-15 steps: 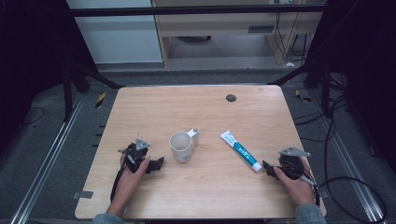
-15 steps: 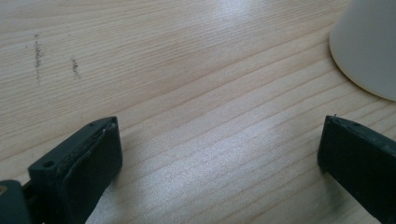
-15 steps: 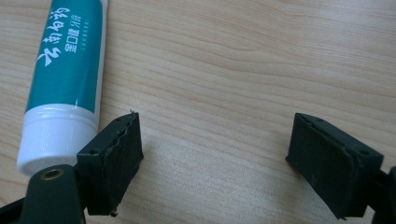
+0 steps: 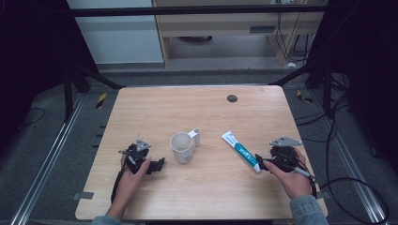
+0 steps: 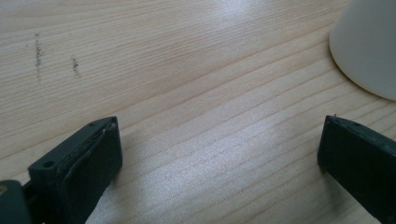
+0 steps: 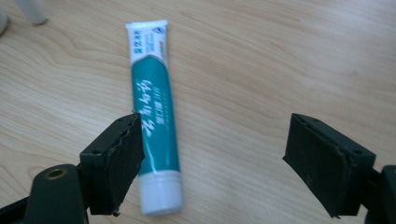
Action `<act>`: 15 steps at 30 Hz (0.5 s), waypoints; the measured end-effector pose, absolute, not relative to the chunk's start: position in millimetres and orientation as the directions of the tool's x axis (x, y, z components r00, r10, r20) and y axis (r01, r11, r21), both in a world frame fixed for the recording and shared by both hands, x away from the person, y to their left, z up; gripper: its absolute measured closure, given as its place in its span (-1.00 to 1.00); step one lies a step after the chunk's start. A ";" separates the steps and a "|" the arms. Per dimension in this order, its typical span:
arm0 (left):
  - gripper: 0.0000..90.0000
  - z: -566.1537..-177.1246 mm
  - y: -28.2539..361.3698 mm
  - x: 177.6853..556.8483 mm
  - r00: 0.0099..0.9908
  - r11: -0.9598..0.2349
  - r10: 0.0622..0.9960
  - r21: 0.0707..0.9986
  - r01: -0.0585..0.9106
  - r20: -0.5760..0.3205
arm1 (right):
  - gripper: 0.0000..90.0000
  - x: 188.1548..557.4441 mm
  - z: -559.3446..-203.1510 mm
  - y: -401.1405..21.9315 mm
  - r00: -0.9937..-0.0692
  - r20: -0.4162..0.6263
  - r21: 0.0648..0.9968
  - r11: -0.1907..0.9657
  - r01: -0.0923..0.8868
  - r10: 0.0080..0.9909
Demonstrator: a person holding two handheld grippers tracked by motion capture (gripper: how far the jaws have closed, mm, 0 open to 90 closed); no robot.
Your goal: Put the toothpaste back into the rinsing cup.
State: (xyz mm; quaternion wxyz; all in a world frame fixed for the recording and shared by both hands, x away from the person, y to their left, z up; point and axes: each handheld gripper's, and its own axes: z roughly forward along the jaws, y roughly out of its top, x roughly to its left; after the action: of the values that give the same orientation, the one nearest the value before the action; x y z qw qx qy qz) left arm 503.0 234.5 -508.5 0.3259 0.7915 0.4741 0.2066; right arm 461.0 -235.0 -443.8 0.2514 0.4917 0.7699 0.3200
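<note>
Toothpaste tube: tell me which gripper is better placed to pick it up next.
Right. The right gripper sits open at the toothpaste tube, its cap end just inside one jaw in the right gripper view. The left gripper is open too, but beyond the white cup from the tube.

Left hand (image 4: 133,169) holds left gripper (image 4: 158,165) low at near-left, jaws spread wide. Right hand (image 4: 292,177) holds right gripper (image 4: 259,161) low at near-right, jaws spread wide, both pointing inward.

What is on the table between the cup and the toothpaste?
Nothing. In the high view, only bare wood lies between the cup and the toothpaste. The cup's handle points that way.
</note>
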 end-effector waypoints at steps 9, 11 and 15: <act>-1.00 -508.4 234.6 502.8 0.465 -0.337 0.885 0.711 0.617 0.017 | -0.37 484.8 -420.6 -195.9 -0.447 -0.107 0.683 0.392 0.616 0.888; -1.00 -508.6 234.6 503.0 0.465 -0.336 0.885 0.713 0.616 0.016 | -0.37 490.0 -419.9 -188.3 -0.453 -0.104 0.677 0.397 0.620 0.885; -1.00 -508.4 234.5 503.6 0.464 -0.338 0.886 0.711 0.617 0.018 | -0.36 503.2 -412.9 -180.2 -0.451 -0.096 0.677 0.390 0.624 0.887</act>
State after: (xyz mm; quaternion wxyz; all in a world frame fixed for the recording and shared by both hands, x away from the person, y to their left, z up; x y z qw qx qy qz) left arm 503.6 234.5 -508.4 0.3252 0.7914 0.4747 0.2062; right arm 503.2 -180.2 -412.9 0.2287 0.4711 0.8018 0.2879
